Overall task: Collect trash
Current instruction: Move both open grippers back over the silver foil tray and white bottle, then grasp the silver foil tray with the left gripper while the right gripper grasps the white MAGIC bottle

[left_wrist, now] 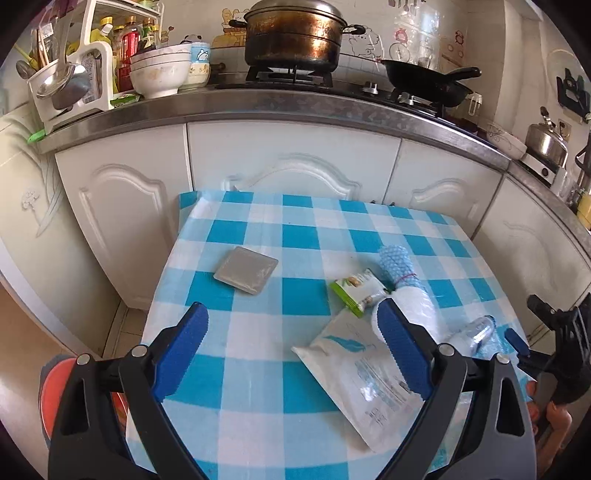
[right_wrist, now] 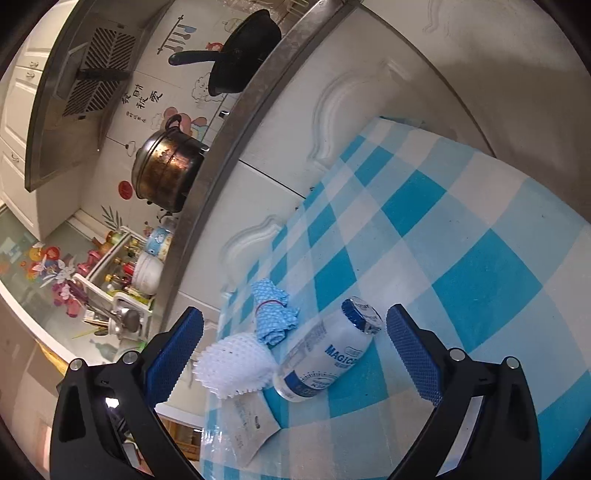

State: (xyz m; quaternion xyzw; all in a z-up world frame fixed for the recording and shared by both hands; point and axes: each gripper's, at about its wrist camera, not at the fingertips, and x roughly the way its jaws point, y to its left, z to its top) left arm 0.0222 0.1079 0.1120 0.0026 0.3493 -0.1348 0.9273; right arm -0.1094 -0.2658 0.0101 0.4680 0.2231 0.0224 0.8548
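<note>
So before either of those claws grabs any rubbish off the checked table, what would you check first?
1. Left gripper open: ok.
2. Right gripper open: ok.
3. Bottle between the right fingers, lying on its side: ok.
4. Bottle free of the foam net: cannot tell, they lie very close.
5. White pouch flat and unobstructed for the left: not ok, one finger overlaps it.
6. Trash bin in sight: not ok, none visible.

It was a home kitchen: a large pot (left_wrist: 293, 35) and black wok (left_wrist: 428, 83) sat on a gas stove (left_wrist: 288, 79), above white cabinets (left_wrist: 291, 162), beside stacked bowls (left_wrist: 159, 72).
</note>
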